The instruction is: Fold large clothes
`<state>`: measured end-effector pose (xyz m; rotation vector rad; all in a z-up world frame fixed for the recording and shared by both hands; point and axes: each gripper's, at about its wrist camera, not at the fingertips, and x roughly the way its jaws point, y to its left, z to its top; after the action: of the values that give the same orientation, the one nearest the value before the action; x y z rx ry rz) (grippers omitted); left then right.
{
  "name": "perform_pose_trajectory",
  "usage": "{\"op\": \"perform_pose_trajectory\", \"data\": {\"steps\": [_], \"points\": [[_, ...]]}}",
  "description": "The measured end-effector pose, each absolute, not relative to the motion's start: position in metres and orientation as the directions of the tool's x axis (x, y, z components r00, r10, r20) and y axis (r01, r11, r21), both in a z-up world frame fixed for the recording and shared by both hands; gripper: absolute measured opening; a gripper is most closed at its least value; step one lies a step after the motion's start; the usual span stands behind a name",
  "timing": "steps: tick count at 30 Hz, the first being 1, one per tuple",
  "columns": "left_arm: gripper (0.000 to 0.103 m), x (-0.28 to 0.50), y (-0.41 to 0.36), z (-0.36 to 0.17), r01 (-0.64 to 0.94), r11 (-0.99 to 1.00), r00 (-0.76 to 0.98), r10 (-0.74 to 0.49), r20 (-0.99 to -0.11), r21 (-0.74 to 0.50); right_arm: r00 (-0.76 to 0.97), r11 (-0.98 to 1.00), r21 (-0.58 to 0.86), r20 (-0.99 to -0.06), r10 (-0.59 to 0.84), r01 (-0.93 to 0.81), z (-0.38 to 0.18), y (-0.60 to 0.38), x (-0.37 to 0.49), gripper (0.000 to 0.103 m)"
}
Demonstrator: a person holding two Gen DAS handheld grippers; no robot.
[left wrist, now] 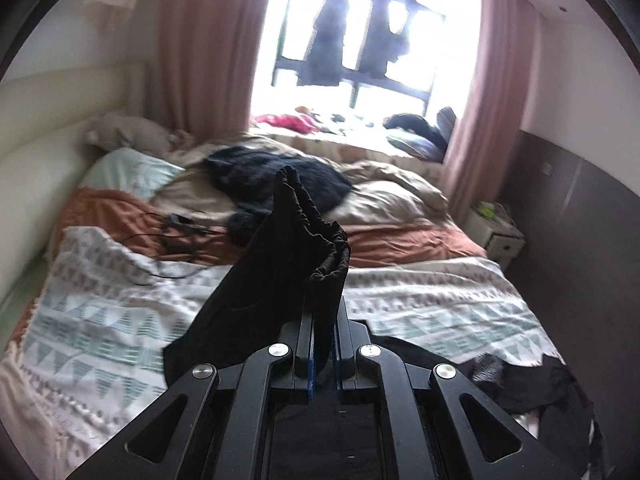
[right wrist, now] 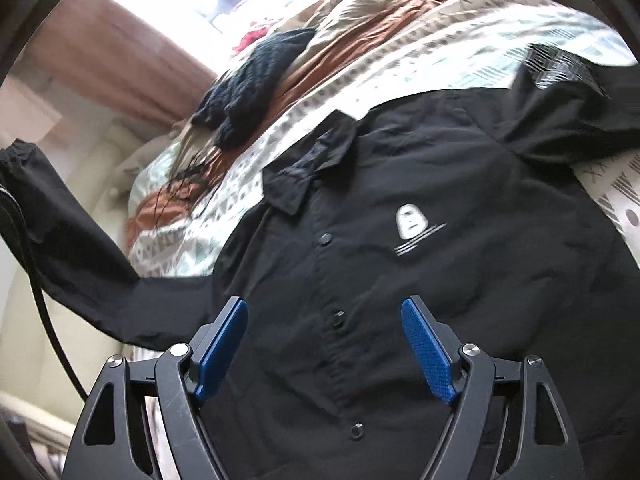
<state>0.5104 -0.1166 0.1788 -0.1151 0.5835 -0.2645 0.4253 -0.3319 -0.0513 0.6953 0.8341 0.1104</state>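
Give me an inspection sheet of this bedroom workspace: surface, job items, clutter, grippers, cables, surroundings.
Surface: bed under a patterned white-and-teal blanket, with rumpled orange and beige bedding behind.
Job's things: black shirt lying front up, buttoned, with a white chest logo; its sleeve is lifted off the bed.
Clutter: dark knitted garment on the beige bedding; pillows near the headboard; clothes on the window ledge.
Grippers: left gripper has its jaws shut on the sleeve; right gripper has its jaws open above the shirt front, nothing between them.
Cables: thin black cord on the orange bedding.
Surroundings: bright window with dark garments hanging, pink curtains, small white nightstand.
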Motion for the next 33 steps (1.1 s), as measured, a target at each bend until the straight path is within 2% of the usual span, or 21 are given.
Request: {"op": "perform_pose_trajectory", "data": {"steps": [3,5,6,7,9,11,16,24,27,30,33], "points": [[0.009,0.516,-0.154,0.172,0.279,0.95,0.766,-0.309,-0.564,-0.141,0.7,0.742,0.637,-0.627,0.342,0.207,-0.052,-0.356,0.424,0.08],[0.024,0.515,-0.178,0.163,0.355,0.928,0.72,-0.349,-0.6,-0.113,0.714,0.723,0.651,-0.619,0.328,0.232,-0.052,-0.367,0.421,0.08],[0.047,0.513,-0.188,0.158,0.389,0.914,0.695,-0.372,-0.615,-0.114,0.719,0.715,0.657,-0.615,0.325,0.238,-0.052,-0.371,0.421,0.08],[0.076,0.511,-0.193,0.154,0.409,0.905,0.682,-0.387,-0.62,-0.115,0.723,0.708,0.664,-0.609,0.325,0.241,-0.051,-0.376,0.42,0.08],[0.097,0.504,-0.196,0.152,0.429,0.898,0.69,-0.399,-0.604,-0.103,0.728,0.705,0.669,-0.603,0.327,0.237,-0.05,-0.38,0.42,0.08],[0.098,0.493,-0.197,0.151,0.433,0.899,0.719,-0.384,-0.579,-0.058,0.732,0.701,0.671,-0.6,0.323,0.241,-0.05,-0.386,0.419,0.08],[0.098,0.489,-0.176,0.141,0.385,0.922,0.731,-0.329,-0.598,-0.037,0.725,0.695,0.674,-0.606,0.326,0.251,-0.055,-0.391,0.421,0.08],[0.098,0.491,-0.127,0.097,0.237,0.964,0.734,-0.258,-0.628,-0.118,0.721,0.652,0.706,-0.6,0.345,0.276,-0.062,-0.405,0.419,0.08],[0.098,0.483,-0.113,0.081,0.205,0.97,0.744,-0.24,-0.623,-0.129,0.72,0.682,0.684,-0.607,0.336,0.259,-0.059,-0.407,0.42,0.08],[0.097,0.474,-0.097,0.054,0.145,0.971,0.76,-0.232,-0.607,-0.19,0.726,0.687,0.685,-0.598,0.34,0.243,-0.062,-0.419,0.421,0.08],[0.09,0.472,-0.089,0.025,0.101,0.967,0.746,-0.228,-0.626,-0.232,0.73,0.7,0.667,-0.608,0.312,0.256,-0.07,-0.426,0.427,0.08]]}}
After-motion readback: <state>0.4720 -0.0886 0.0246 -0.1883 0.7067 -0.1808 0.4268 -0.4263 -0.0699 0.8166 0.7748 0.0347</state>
